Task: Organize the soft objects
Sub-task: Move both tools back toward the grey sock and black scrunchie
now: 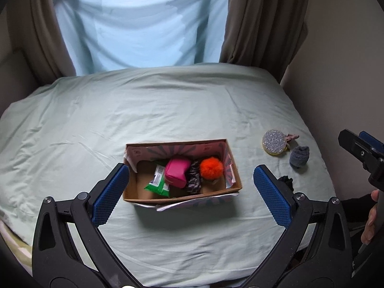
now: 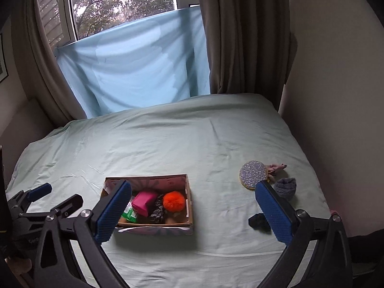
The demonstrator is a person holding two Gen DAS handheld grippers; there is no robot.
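An open cardboard box [image 1: 236,175] [image 2: 189,199] sits on the bed. It holds an orange pom-pom [image 1: 211,167] [image 2: 174,201], a pink pouch [image 1: 176,172] [image 2: 144,202], a green packet [image 1: 158,184] [image 2: 129,213] and a dark patterned cloth [image 1: 194,180] [image 2: 157,210]. To its right lie a glittery round sponge [image 1: 274,141] [image 2: 253,174], a grey sock [image 1: 298,159] [image 2: 285,188], a pink scrunchie [image 1: 292,137] [image 2: 276,168] and a black cloth [image 1: 286,182] [image 2: 258,222]. My left gripper [image 1: 189,192] [image 2: 56,196] is open and empty above the box. My right gripper [image 2: 192,213] [image 1: 360,144] is open and empty.
The pale green bed sheet [image 1: 168,100] [image 2: 192,132] covers the bed. A blue sheet [image 1: 144,24] [image 2: 134,64] hangs over the window between brown curtains [image 1: 259,19] [image 2: 242,33]. A wall [image 2: 336,72] borders the bed's right side.
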